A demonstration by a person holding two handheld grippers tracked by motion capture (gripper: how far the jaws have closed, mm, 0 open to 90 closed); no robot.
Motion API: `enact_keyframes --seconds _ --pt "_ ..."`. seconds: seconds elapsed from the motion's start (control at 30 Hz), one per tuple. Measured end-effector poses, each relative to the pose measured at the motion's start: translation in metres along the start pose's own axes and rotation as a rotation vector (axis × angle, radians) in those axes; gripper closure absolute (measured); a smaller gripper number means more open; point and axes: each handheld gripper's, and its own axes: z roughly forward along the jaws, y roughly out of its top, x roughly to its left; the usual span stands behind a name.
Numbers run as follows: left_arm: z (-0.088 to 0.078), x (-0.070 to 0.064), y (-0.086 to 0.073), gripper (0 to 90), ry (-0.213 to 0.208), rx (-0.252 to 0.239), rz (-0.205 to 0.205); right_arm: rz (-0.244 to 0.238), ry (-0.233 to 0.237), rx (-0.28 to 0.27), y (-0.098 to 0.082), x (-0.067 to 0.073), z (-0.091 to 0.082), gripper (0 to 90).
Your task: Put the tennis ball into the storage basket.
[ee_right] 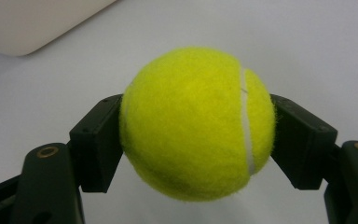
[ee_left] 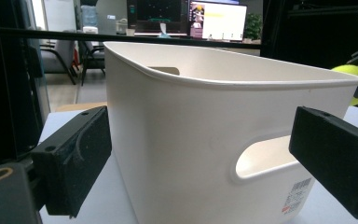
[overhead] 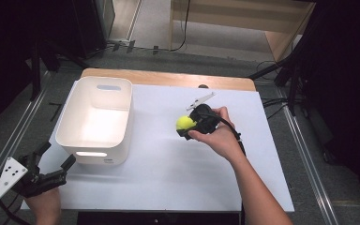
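A yellow tennis ball (overhead: 184, 123) (ee_right: 198, 123) is clamped between the two black jaws of my right gripper (overhead: 187, 126) (ee_right: 196, 140), held just above the white table sheet (overhead: 178, 173) right of centre. A white plastic bin (overhead: 96, 119) (ee_left: 205, 130) with handle cut-outs stands on the left part of the sheet, and nothing shows inside it. My left gripper (overhead: 54, 157) (ee_left: 205, 158) rests at the table's front left corner, jaws spread wide, pointing at the bin's near wall with nothing between them. The ball (ee_left: 354, 77) peeks past the bin's rim in the left gripper view.
The white sheet covers a wooden table whose far edge (overhead: 168, 77) shows bare. Metal rails (overhead: 304, 154) run along both sides of the table. Dark stands and cables sit on the floor beyond.
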Motion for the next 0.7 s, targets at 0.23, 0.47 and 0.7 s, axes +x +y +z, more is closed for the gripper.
enact_keyframes --seconds 0.23,0.47,0.7 --pt "0.000 0.001 0.000 5.8 0.000 -0.001 -0.002 0.000 0.011 -0.011 0.009 0.004 0.001 24.1" --pt "0.000 0.001 0.000 5.8 -0.002 -0.002 -0.003 -0.017 0.020 -0.006 0.017 0.008 0.003 24.1" --pt "0.000 0.001 0.000 5.8 -0.006 -0.004 -0.004 -0.027 0.022 -0.013 0.024 0.012 0.005 24.1"
